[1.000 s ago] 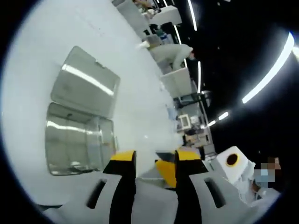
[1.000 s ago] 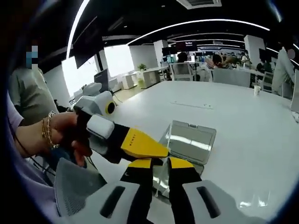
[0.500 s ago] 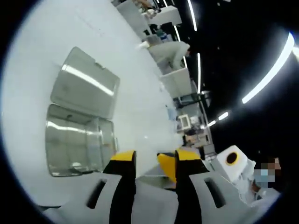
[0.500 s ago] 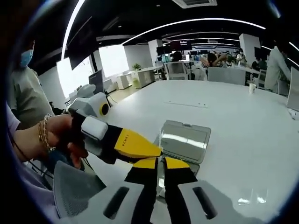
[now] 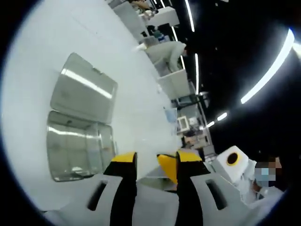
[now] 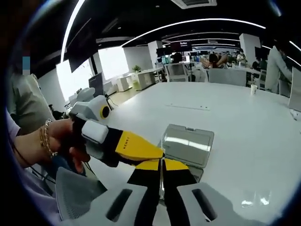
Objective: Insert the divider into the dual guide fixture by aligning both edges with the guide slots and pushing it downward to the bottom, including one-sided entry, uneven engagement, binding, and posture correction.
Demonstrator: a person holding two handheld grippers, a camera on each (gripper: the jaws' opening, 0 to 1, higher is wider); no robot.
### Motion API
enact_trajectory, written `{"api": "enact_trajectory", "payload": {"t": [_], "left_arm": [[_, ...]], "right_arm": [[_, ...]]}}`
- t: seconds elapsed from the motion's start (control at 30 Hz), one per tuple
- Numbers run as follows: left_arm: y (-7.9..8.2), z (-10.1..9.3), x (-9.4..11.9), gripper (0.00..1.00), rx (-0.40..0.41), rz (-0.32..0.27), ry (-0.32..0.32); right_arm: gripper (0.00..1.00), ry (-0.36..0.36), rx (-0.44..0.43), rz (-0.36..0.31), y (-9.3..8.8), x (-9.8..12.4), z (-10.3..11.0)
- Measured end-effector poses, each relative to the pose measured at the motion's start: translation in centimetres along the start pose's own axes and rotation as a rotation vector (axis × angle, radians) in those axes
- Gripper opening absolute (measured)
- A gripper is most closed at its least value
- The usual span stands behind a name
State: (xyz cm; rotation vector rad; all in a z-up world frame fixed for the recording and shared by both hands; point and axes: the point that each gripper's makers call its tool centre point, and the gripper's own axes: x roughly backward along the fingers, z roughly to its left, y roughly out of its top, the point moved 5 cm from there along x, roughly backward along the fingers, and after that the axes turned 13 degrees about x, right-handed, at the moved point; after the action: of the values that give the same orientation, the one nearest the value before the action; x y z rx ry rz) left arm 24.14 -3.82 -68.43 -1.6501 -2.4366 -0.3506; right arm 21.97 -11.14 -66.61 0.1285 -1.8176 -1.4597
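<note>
**Divider gripped on edge above the clear fixture, before entry into the guides**

In the right gripper view, the right gripper has its yellow-tipped jaws drawn almost together on a thin clear sheet seen edge-on between them; this is judged to be the divider. The left gripper enters from the left, held by a hand wearing bracelets, its tip touching or just beside the right gripper's tips. Beyond both lies the clear dual guide fixture, a box with its lid laid open behind it, on the white worktop near the edge closest to the person.

In the left gripper view, the left gripper shows its jaws a moderate gap apart, with the right gripper's yellow tip in that gap; whether they grip anything cannot be told. The fixture lies to the left, apart from the jaws.

Step in hand, as a judgement: posture correction of the divider before insertion. The next move calls for squaring both divider edges to the guide slots, then pressing evenly down, since a tilt would bind one side.

The worktop around the fixture is bare, leaving room on all sides.
</note>
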Motion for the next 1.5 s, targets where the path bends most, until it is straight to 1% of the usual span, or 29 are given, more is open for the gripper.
{"api": "enact_trajectory", "payload": {"t": [0.07,0.13,0.27,0.43,0.47,0.6,0.63,0.67,0.7,0.73,0.8,0.83,0.87,0.9,0.93,0.97,1.0,1.03,1.07,1.1,1.13,1.17,1.23,1.3,1.33,1.37,1.43,1.47,1.5], "left_arm": [[0.1,0.1,0.1,0.30,0.006,0.005,-0.002],[0.2,0.1,0.2,0.30,-0.015,0.008,-0.012],[0.4,0.0,0.6,0.30,-0.045,0.015,-0.052],[0.9,-0.3,1.4,0.30,-0.124,0.012,-0.125],[0.9,-0.3,1.6,0.30,-0.118,0.014,-0.131],[1.4,-0.7,2.5,0.30,-0.188,0.004,-0.191],[1.6,-0.7,2.8,0.28,-0.201,-0.003,-0.192],[2.0,-0.6,3.0,0.26,-0.237,-0.026,-0.196],[2.2,-0.6,3.2,0.24,-0.256,-0.029,-0.205],[2.2,-0.7,3.6,0.24,-0.247,-0.021,-0.216],[2.4,-0.9,4.0,0.25,-0.270,-0.026,-0.239],[2.4,-1.1,4.4,0.25,-0.294,-0.026,-0.262],[2.3,-1.2,4.6,0.24,-0.296,-0.018,-0.276],[2.4,-1.2,5.0,0.26,-0.298,-0.024,-0.285],[2.6,-1.2,5.2,0.31,-0.306,-0.031,-0.291],[2.6,-1.3,5.4,0.35,-0.311,-0.031,-0.306],[2.6,-1.4,5.7,0.38,-0.317,-0.016,-0.325],[2.6,-1.4,5.9,0.41,-0.326,-0.020,-0.328],[2.6,-1.3,6.2,0.43,-0.356,-0.023,-0.334],[2.5,-1.2,6.4,0.43,-0.374,-0.010,-0.330],[2.5,-1.0,6.5,0.44,-0.392,-0.014,-0.323],[2.6,-0.9,6.6,0.46,-0.419,-0.020,-0.322],[2.3,-0.6,6.9,0.51,-0.440,-0.017,-0.321],[2.5,-0.4,7.2,0.55,-0.468,-0.038,-0.323],[2.5,-0.3,7.5,0.55,-0.490,-0.034,-0.325],[2.6,-0.2,7.7,0.56,-0.506,-0.046,-0.321],[2.9,0.2,8.0,0.60,-0.572,-0.070,-0.306],[3.0,0.1,8.1,0.62,-0.599,-0.086,-0.314],[2.9,0.5,8.4,0.63,-0.609,-0.078,-0.300]], "right_arm": [[0.00,-0.002,0.003,0.002,0.1,0.0,0.1],[0.00,-0.007,0.010,0.003,0.2,-0.1,0.3],[0.00,-0.023,0.030,0.007,0.6,-0.1,0.6],[0.00,-0.042,0.032,0.003,1.2,0.0,0.9],[0.00,-0.044,0.032,0.000,1.3,0.0,1.0],[0.00,-0.066,0.040,-0.011,2.3,-0.1,1.7],[0.00,-0.066,0.039,-0.012,2.4,-0.1,1.7],[0.00,-0.071,0.035,-0.019,2.6,-0.1,1.8],[0.00,-0.070,0.024,-0.025,2.9,-0.1,2.0],[0.00,-0.073,0.022,-0.030,3.1,-0.2,2.1],[0.00,-0.080,0.023,-0.034,3.5,-0.3,2.5],[0.00,-0.097,0.035,-0.030,3.6,-0.3,2.5],[0.00,-0.106,0.048,-0.027,3.6,-0.3,2.4],[0.00,-0.107,0.024,-0.038,3.8,-0.3,2.4],[0.00,-0.108,0.006,-0.045,3.9,-0.3,2.4],[0.00,-0.112,0.003,-0.043,3.9,-0.3,2.3],[0.00,-0.124,0.001,-0.035,3.8,-0.2,2.2],[0.00,-0.130,-0.006,-0.032,3.8,-0.2,2.2],[0.00,-0.135,-0.017,-0.031,3.8,-0.3,2.2],[0.00,-0.142,-0.023,-0.022,3.7,-0.4,2.2],[0.00,-0.150,-0.028,-0.013,3.6,-0.4,2.2],[0.00,-0.157,-0.036,-0.006,3.5,-0.5,2.2],[0.00,-0.168,-0.059,0.002,3.5,-0.7,2.2],[0.00,-0.179,-0.076,0.012,3.4,-0.9,2.2],[0.00,-0.186,-0.090,0.015,3.5,-1.0,2.1],[0.00,-0.191,-0.096,0.021,3.4,-1.1,2.1],[0.00,-0.202,-0.117,0.036,3.3,-1.4,2.0],[0.00,-0.203,-0.121,0.041,3.3,-1.6,2.0],[0.00,-0.207,-0.125,0.051,3.2,-1.8,1.9]]}}
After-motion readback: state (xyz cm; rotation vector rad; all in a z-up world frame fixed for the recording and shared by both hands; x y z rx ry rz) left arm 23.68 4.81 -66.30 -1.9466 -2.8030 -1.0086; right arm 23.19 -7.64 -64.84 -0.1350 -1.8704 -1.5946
